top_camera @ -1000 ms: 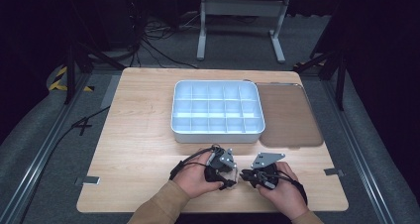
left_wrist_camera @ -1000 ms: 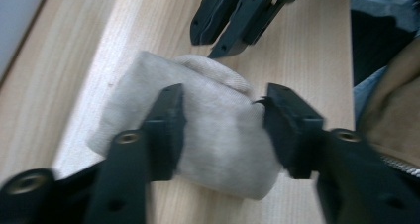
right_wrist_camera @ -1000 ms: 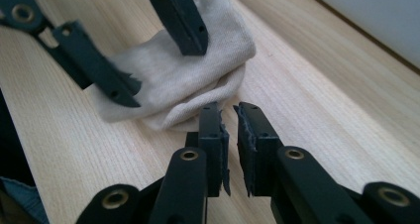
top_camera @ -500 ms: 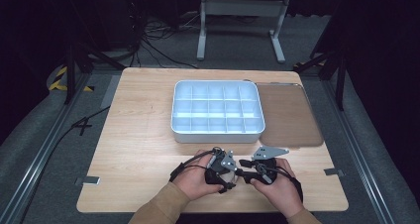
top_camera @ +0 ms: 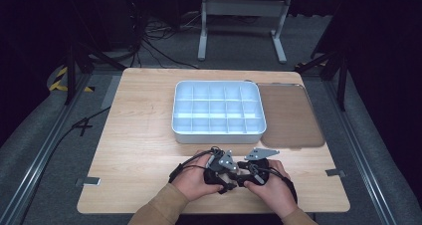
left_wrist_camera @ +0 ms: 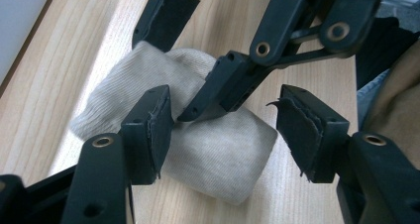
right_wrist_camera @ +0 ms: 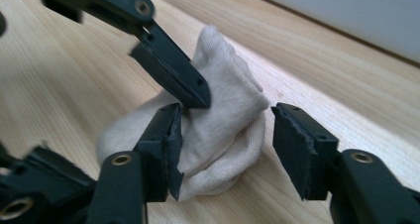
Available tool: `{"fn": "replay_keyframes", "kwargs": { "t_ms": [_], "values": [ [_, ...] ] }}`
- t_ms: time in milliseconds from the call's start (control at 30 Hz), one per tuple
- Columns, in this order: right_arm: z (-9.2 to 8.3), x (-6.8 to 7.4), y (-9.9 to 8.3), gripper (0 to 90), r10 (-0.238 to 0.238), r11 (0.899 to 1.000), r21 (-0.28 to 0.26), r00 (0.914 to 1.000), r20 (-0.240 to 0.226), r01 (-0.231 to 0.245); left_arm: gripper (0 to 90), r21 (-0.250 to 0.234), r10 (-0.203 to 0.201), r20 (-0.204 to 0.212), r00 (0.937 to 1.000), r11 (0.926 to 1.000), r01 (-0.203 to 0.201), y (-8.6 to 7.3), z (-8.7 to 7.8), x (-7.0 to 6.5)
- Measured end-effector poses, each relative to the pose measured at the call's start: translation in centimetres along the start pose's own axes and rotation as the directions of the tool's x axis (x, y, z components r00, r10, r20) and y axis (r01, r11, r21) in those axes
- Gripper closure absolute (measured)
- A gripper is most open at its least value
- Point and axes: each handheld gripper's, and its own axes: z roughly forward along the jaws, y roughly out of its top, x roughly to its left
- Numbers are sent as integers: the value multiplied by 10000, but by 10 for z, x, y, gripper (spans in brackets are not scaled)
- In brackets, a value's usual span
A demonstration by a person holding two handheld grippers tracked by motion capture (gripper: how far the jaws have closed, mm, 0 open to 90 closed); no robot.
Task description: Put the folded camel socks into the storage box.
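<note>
Sock (left_wrist_camera: pixel 218 154) bunched on table (top_camera: pixel 139 135); both hands low, left gripper (left_wrist_camera: pixel 225 130) and right gripper (right_wrist_camera: pixel 225 149) fingers just spreading, straddling it

The high view sits above the person's edge of the table (top_camera: pixel 134 135), looking forward and down, far enough back to catch all four corners plus floor beyond the far edge. The left gripper view rides super close to the tabletop near the front edge, staring along its own jaws at a bundled cloth (left_wrist_camera: pixel 218 149). The right gripper view does the same from the opposite side, so both share that cloth (right_wrist_camera: pixel 218 135) and each other's jaws.
</note>
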Motion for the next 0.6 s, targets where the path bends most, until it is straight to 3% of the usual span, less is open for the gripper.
{"fn": "replay_keyframes", "kwargs": {
  "t_ms": [267, 600],
  "values": [
    [3, -3, -2, 451, 161, 9997, 209, 9995, -284, -156, 380, -177, -39, -177, 9998, 9998, 36, 1, -13, 0],
    [7, -11, -3, 535, 615, 9979, 282, 9904, -1241, -585, 379, -294, -198, -335, 9992, 9994, 188, -2, -24, 1]
  ]
}}
